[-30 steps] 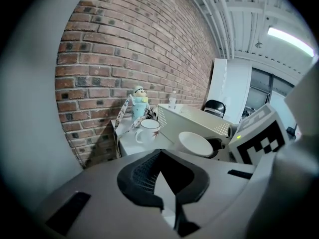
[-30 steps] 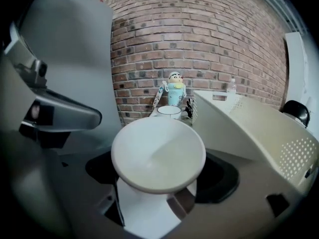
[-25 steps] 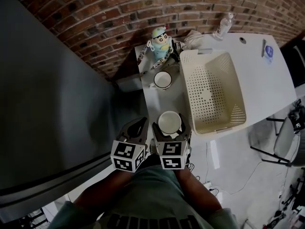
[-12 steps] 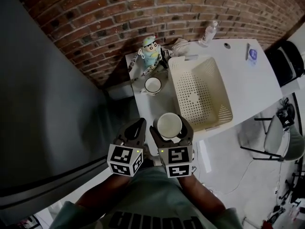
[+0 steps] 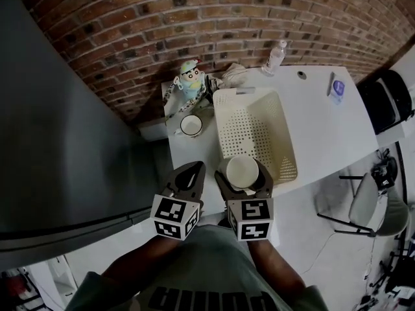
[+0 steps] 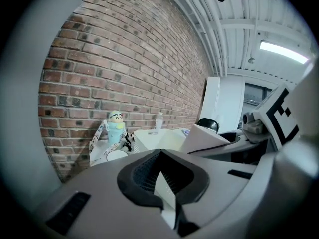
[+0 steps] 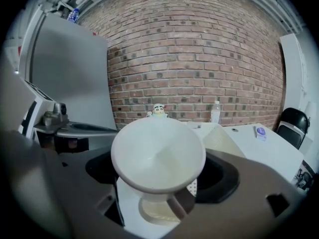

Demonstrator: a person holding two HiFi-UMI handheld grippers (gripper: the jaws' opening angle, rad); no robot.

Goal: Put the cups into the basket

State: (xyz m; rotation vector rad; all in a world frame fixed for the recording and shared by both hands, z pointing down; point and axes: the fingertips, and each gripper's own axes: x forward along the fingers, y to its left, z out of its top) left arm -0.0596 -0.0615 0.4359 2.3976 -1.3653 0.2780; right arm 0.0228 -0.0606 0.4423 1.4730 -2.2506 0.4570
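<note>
A white perforated basket [image 5: 254, 131] lies on the white table [image 5: 321, 118]. One white cup [image 5: 190, 125] stands on the table left of the basket, below a cartoon doll bottle [image 5: 189, 78]. My right gripper [image 5: 242, 168] is shut on a second white cup [image 5: 242, 172], held over the basket's near end. In the right gripper view this cup [image 7: 157, 155] fills the space between the jaws, mouth toward the camera, with the basket [image 7: 219, 138] behind. My left gripper [image 5: 192, 172] hovers beside the right one, shut and holding nothing; its view shows the table cup [image 6: 117, 155] far off.
A brick wall runs behind the table. A tall grey cabinet [image 5: 65, 141] stands to the left. A water bottle [image 5: 275, 57] and a small packet [image 5: 336, 87] sit at the table's far side. A chair [image 5: 371, 199] stands on the floor to the right.
My right gripper has carried its cup forward from the table's near edge to above the basket's near end. The left gripper moved along beside it.
</note>
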